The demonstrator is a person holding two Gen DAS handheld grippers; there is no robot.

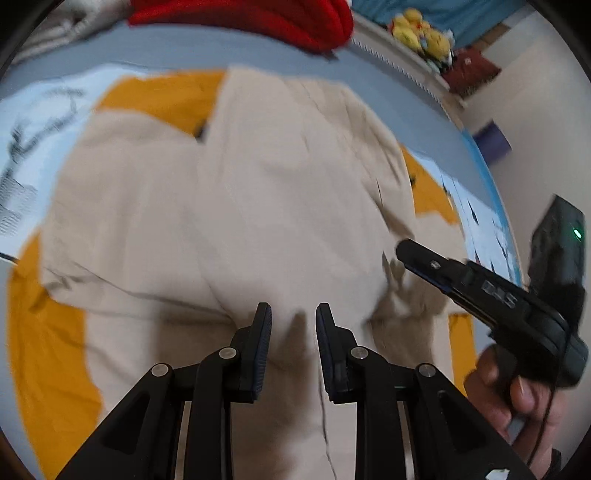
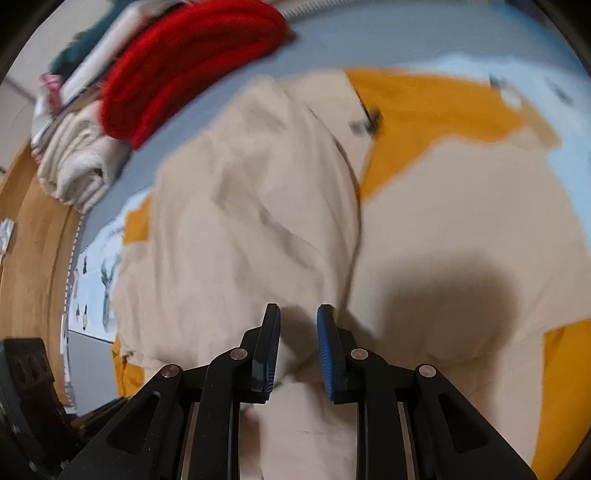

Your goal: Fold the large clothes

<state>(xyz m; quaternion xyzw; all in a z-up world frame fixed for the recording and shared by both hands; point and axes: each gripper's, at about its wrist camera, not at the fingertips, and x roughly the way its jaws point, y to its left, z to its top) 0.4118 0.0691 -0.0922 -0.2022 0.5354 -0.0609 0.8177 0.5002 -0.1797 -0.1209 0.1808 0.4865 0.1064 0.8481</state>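
Observation:
A large beige garment (image 1: 236, 206) lies spread on the bed over a yellow and pale blue printed sheet (image 1: 48, 354). It also fills the right wrist view (image 2: 251, 236), with one part folded over another. My left gripper (image 1: 293, 314) hangs just above the near part of the cloth, jaws open with a gap and nothing between them. My right gripper (image 2: 298, 317) is open too, just over the cloth. The right gripper also shows in the left wrist view (image 1: 402, 247), at the garment's right edge where the fabric is bunched. Both views are motion blurred.
A folded red garment (image 2: 192, 62) and a stack of cream and white folded clothes (image 2: 77, 162) lie at the far side of the bed. Yellow plush toys (image 1: 421, 33) sit on a ledge beyond. The bed edge and wooden floor (image 2: 33, 236) are to the left.

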